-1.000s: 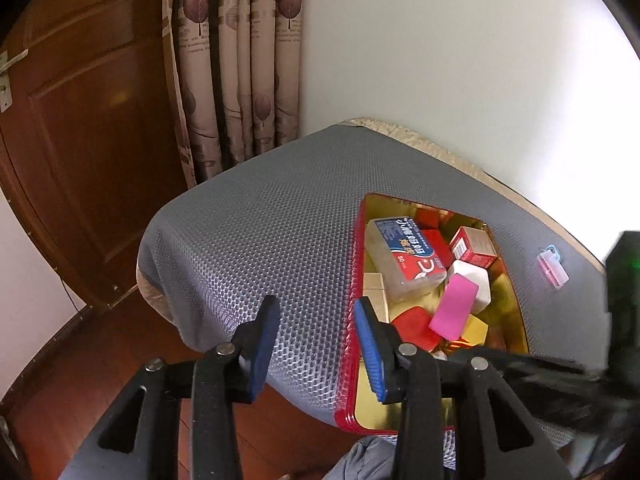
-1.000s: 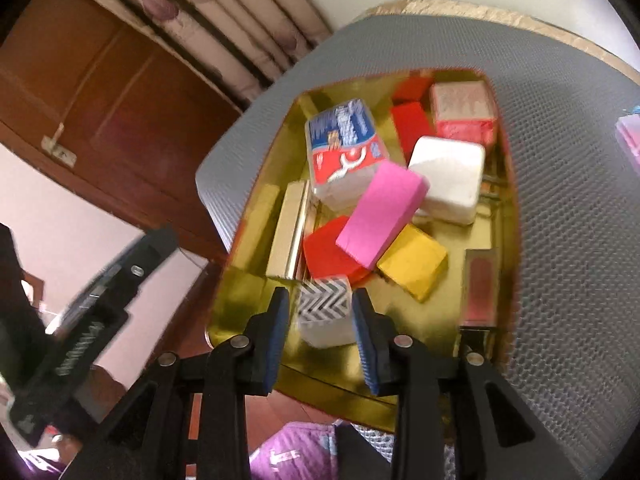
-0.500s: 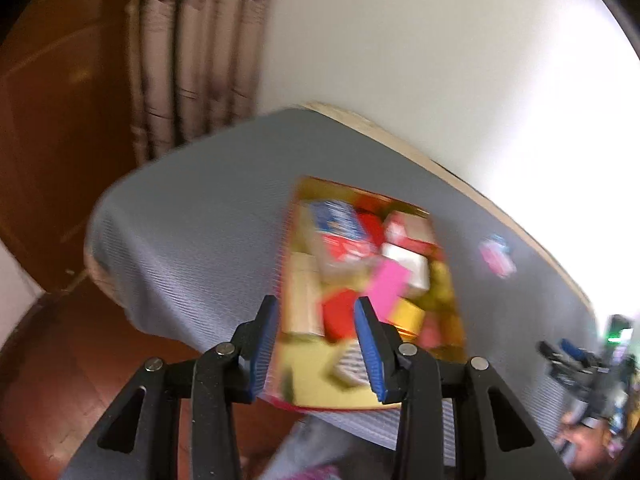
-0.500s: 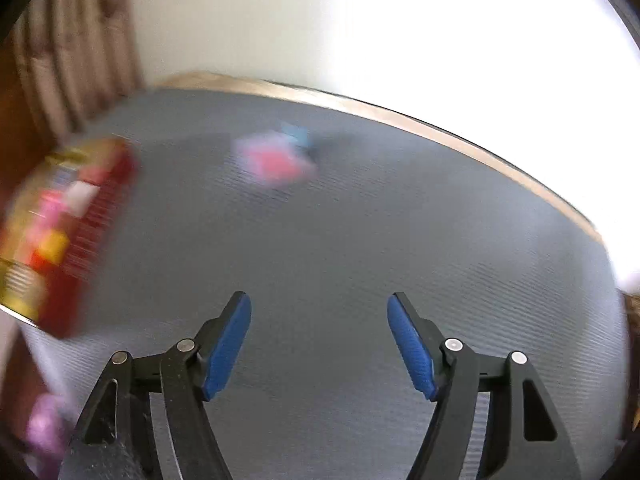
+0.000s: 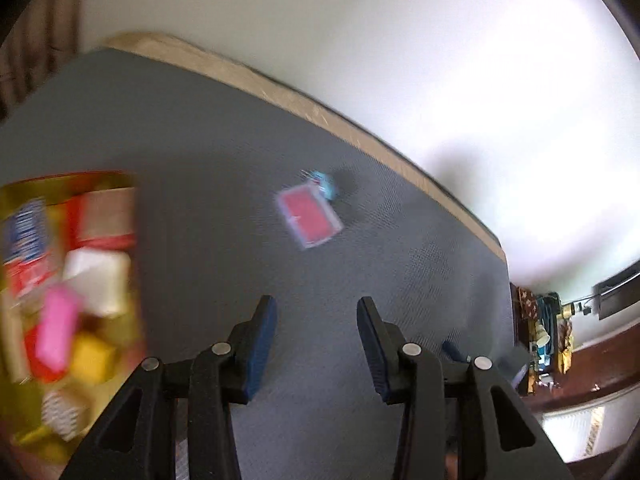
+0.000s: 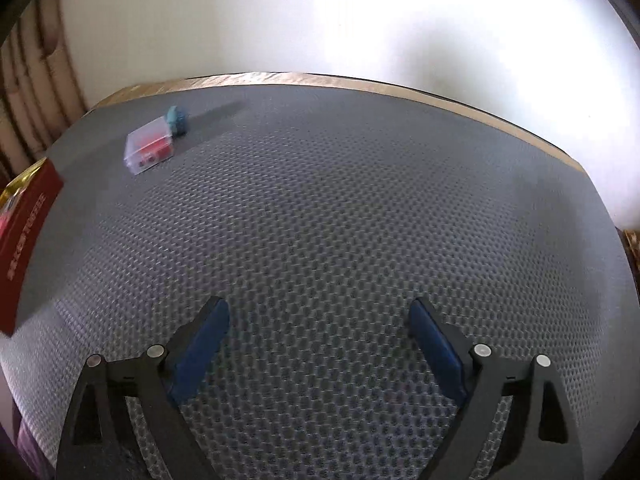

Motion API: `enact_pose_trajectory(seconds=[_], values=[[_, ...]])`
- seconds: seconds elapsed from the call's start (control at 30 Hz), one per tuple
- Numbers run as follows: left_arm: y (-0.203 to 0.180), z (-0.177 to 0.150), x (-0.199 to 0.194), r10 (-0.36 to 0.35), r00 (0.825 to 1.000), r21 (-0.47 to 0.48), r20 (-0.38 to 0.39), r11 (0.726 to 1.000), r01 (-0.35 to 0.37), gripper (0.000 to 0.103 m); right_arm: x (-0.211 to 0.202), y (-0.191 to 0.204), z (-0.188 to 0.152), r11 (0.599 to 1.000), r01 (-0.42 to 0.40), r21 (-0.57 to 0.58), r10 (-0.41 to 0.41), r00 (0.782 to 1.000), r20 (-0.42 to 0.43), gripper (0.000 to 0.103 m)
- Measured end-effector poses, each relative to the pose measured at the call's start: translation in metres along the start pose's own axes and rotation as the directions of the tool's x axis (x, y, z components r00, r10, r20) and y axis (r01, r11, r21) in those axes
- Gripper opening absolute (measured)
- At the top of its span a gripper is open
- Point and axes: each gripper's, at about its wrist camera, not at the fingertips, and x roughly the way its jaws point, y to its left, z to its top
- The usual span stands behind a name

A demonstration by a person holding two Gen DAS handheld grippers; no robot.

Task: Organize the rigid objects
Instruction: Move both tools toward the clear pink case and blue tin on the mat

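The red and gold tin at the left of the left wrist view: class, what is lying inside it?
Inside the tin: a white block, a pink block, a yellow block, red pieces and a blue-and-red printed box. Blur hides details, and whatever lies beneath the pile is covered.

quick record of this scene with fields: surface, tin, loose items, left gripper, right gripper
surface: grey mat over the table
tin: red, gold inside, at left, packed with small boxes
loose items: clear case with red contents, blue item touching its far end
left gripper: open, empty, jaws just widened a little
right gripper: open wide, empty, jaws just opened
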Motion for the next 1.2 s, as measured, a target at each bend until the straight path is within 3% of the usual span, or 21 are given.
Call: enact_pose_trajectory(seconds=[0.13,0.37,0.53,0.8,0.97,1.1,1.2], values=[[-0.019,0.035,0.06,0.027,0.998,-0.025,-0.055,0.999,-0.028,0.042,-0.003,0.004,0.002,0.999,-0.047,0.01,0.047,0.999,0.015,0.09],[-0.032,0.059,0.108,0.093,0.991,-0.065,-0.098,0.993,-0.099,0.042,-0.004,-0.001,0.002,0.991,-0.136,0.018,0.135,0.99,0.032,0.09],[-0.019,0.063,0.113,0.191,0.975,-0.126,-0.109,0.971,-0.205,0.042,-0.009,-0.002,-0.001,0.985,-0.171,0.006,0.171,0.985,0.036,0.09],[-0.017,0.071,0.122,0.271,0.957,-0.143,-0.099,0.948,-0.284,0.042,-0.014,-0.006,-0.006,0.98,-0.199,-0.001,0.199,0.979,0.035,0.09],[-0.021,0.076,0.128,0.27,0.957,-0.136,-0.107,0.949,-0.283,0.043,-0.015,-0.005,-0.007,0.978,-0.21,-0.001,0.21,0.977,0.038,0.09],[-0.021,0.079,0.126,0.218,0.971,-0.183,-0.102,0.955,-0.234,0.043,-0.014,0.0,-0.008,0.976,-0.217,-0.005,0.217,0.976,0.035,0.09],[-0.027,0.082,0.133,0.291,0.95,-0.138,-0.112,0.942,-0.305,0.044,-0.01,0.007,-0.008,0.976,-0.218,-0.006,0.218,0.975,0.035,0.09]])
